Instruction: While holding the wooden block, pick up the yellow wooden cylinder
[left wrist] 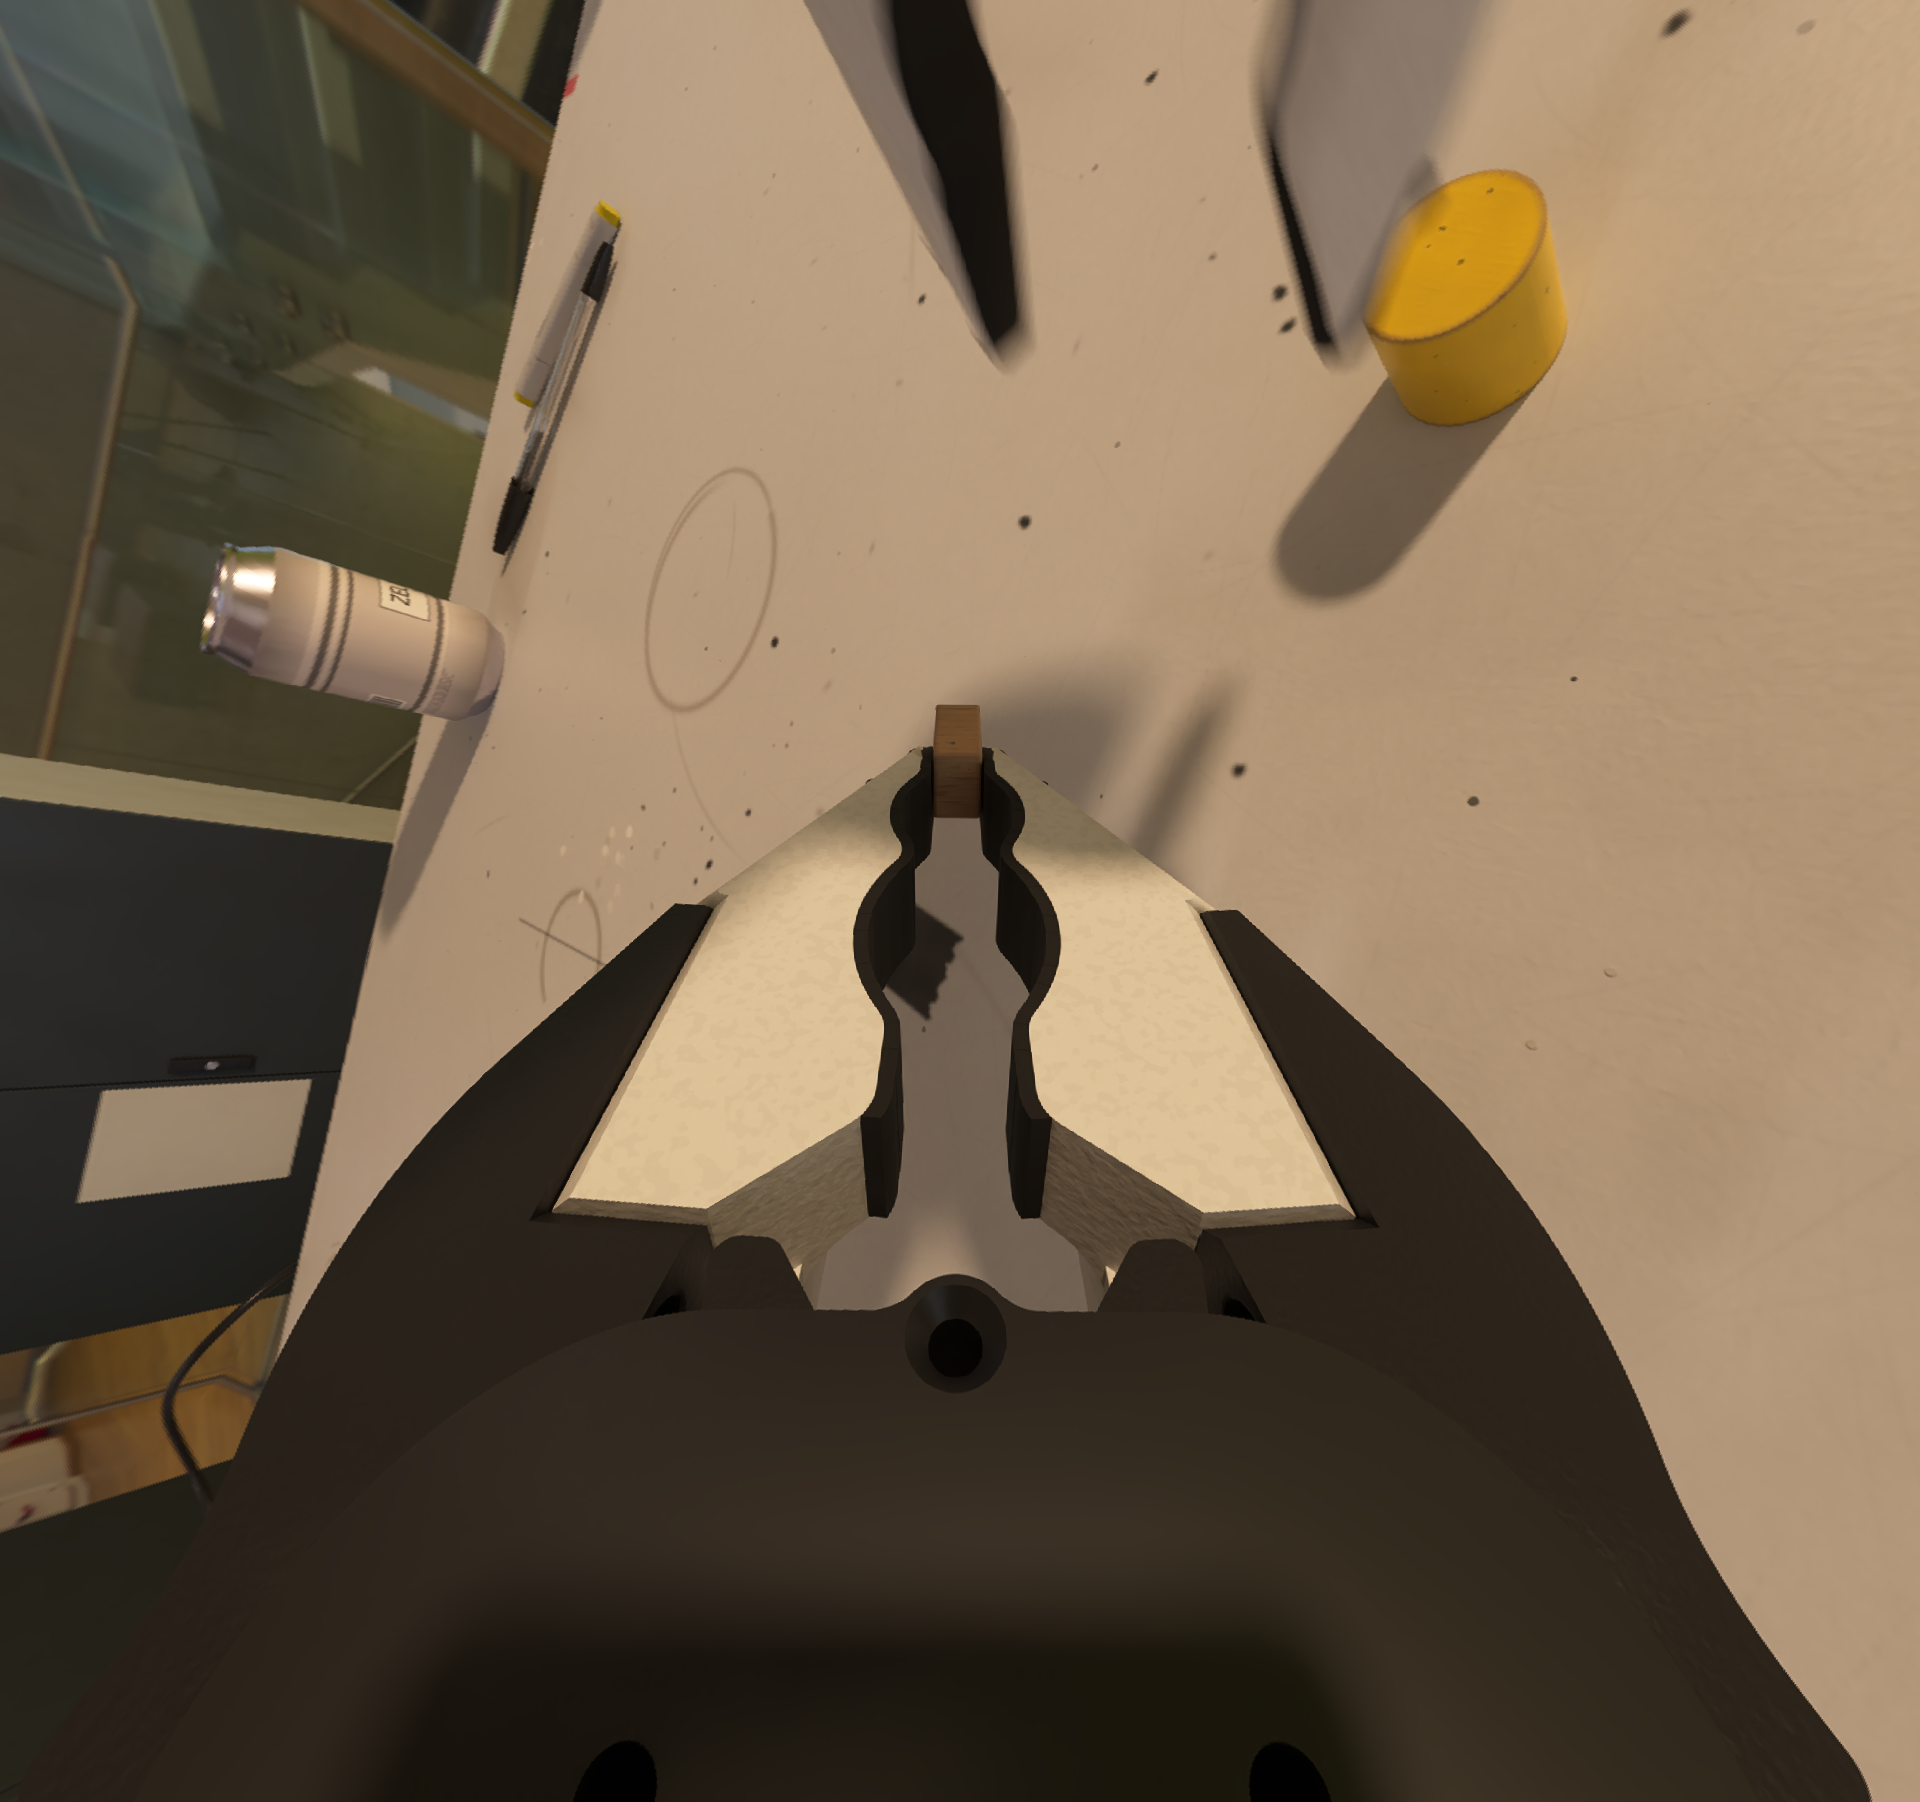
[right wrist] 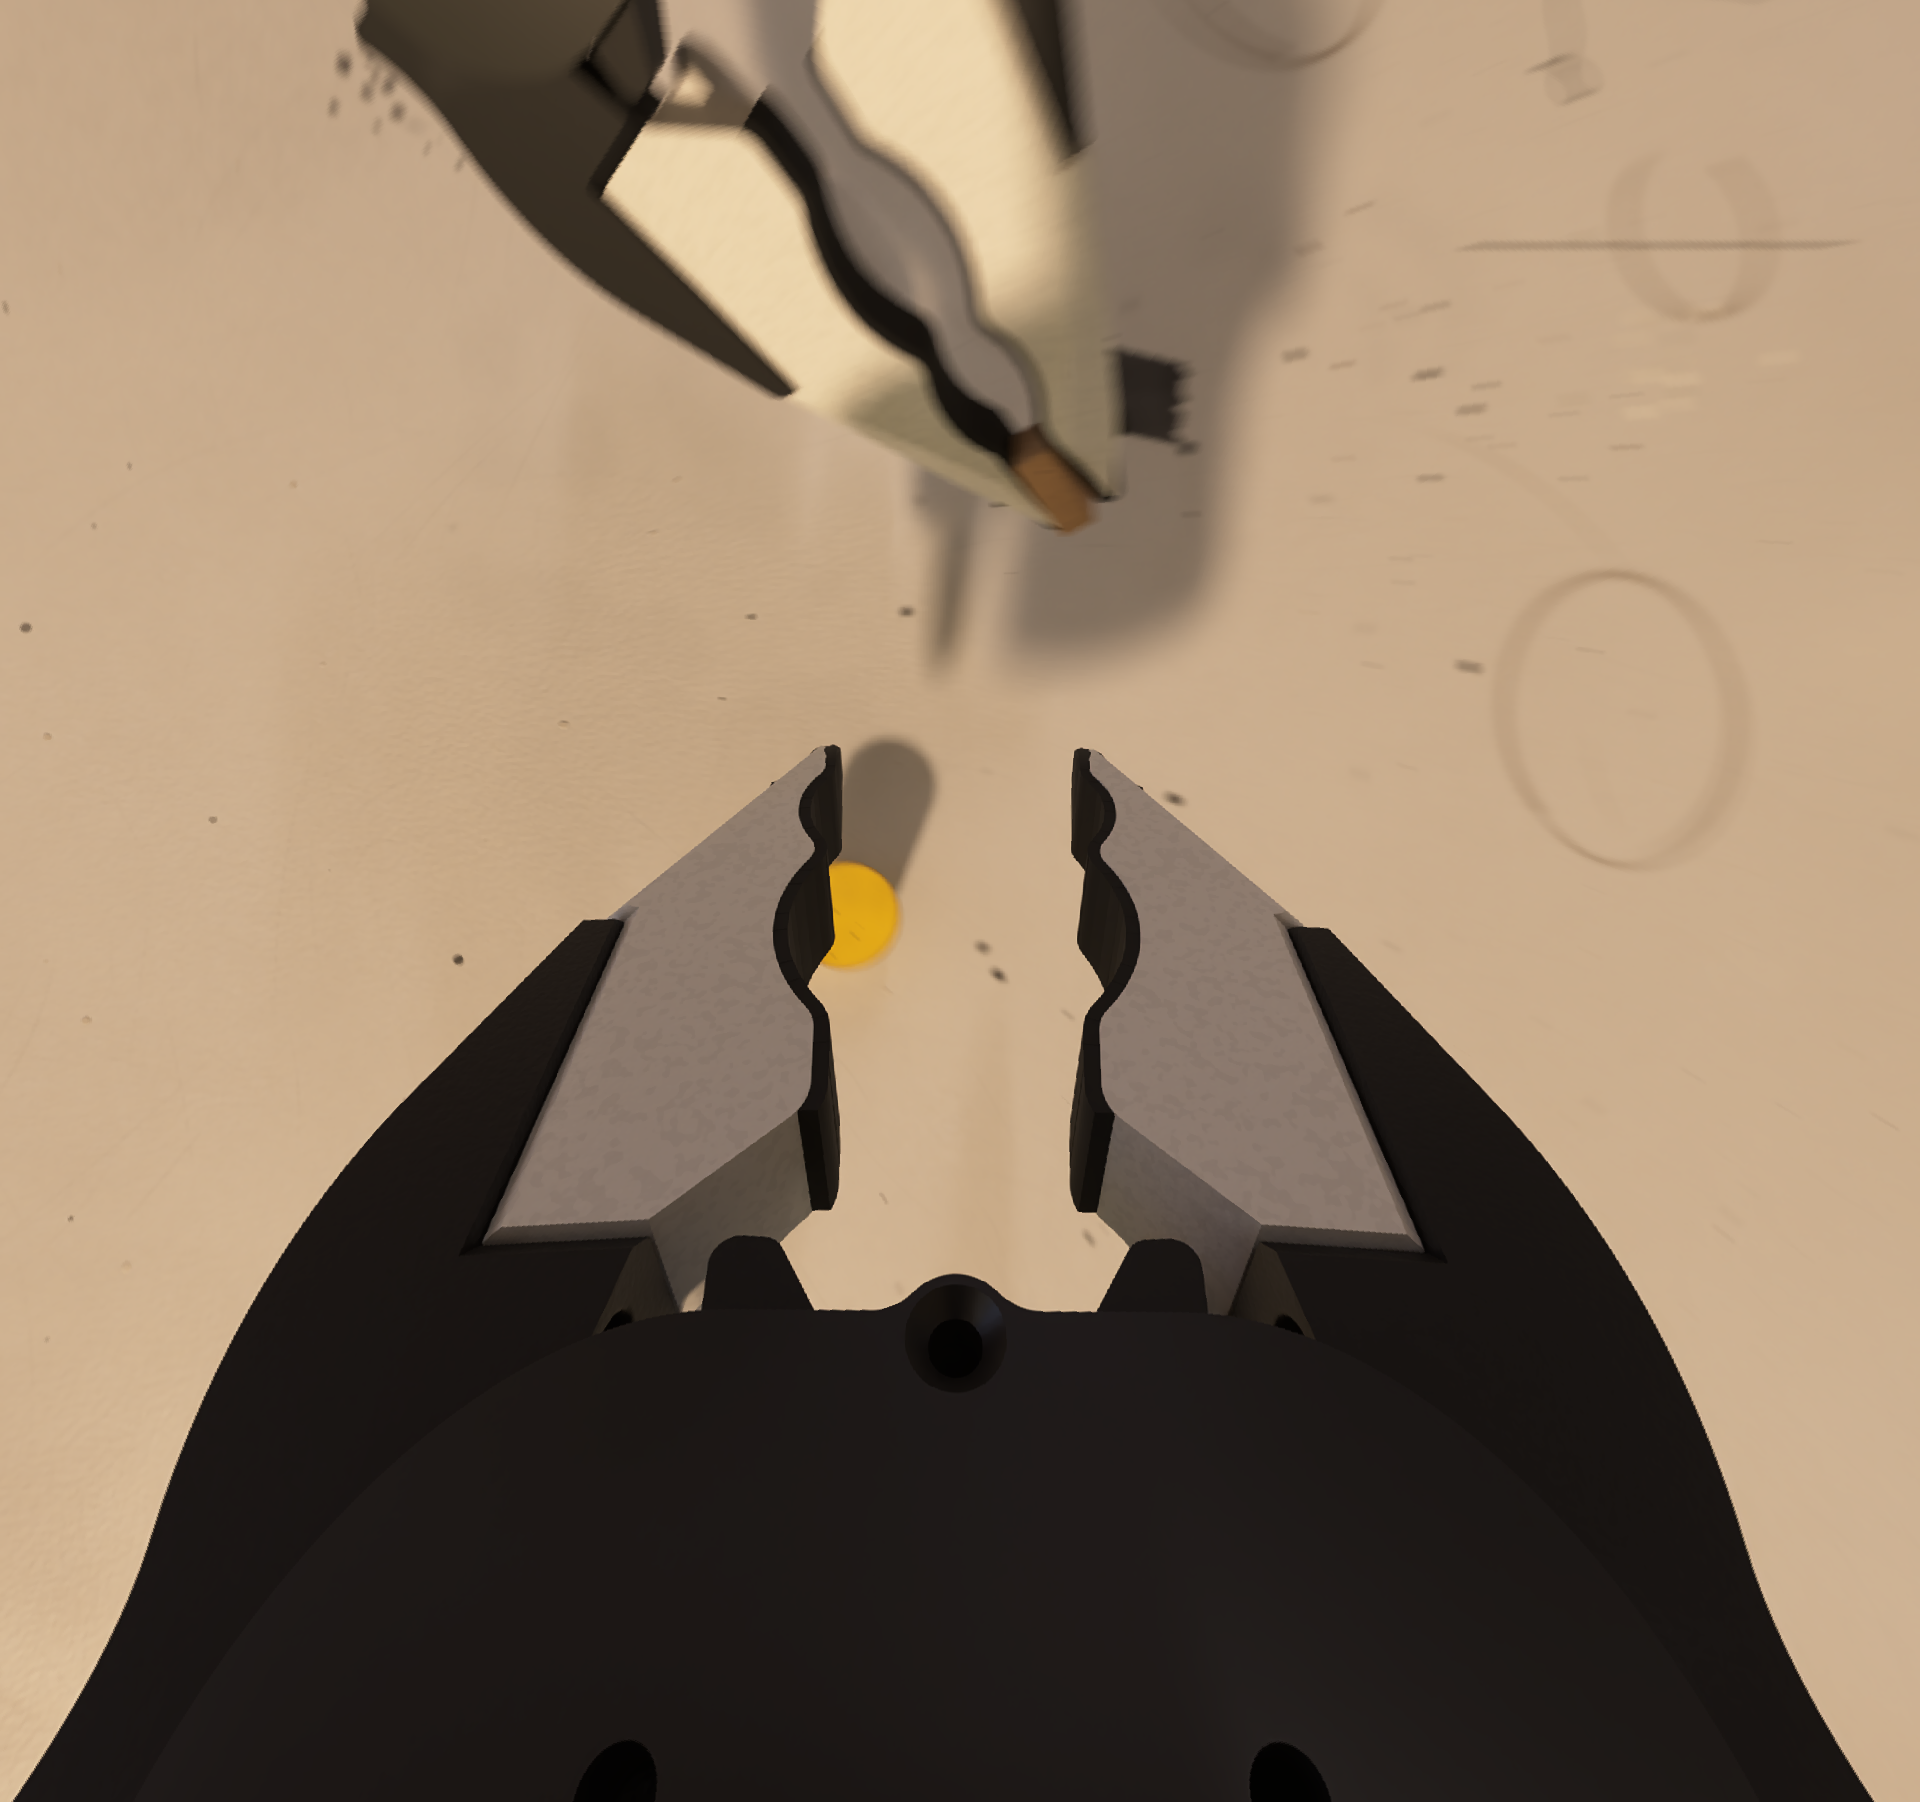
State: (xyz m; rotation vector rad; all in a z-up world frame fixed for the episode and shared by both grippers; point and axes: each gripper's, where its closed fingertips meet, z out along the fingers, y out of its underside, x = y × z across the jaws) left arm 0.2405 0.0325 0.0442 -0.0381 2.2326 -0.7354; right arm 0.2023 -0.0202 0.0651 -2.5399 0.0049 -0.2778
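My left gripper (left wrist: 957,765) is shut on a small brown wooden block (left wrist: 957,760) at its fingertips, above the beige table (left wrist: 1455,921). The yellow wooden cylinder (left wrist: 1467,298) stands upright on the table at the upper right of the left wrist view. My right gripper (left wrist: 1164,339) hangs open over the table beside it, one finger just left of the cylinder. In the right wrist view my right gripper (right wrist: 956,760) is open and looks down on the cylinder (right wrist: 862,916), which sits by its left finger, partly hidden. The left gripper (right wrist: 1060,495) with the block (right wrist: 1058,485) shows beyond.
A white can (left wrist: 353,632) lies on its side near the table's left edge, with pens (left wrist: 556,381) farther along that edge. Faint drawn circles (right wrist: 1621,718) and dark specks mark the table top. A dark cabinet (left wrist: 156,1077) stands beyond the edge.
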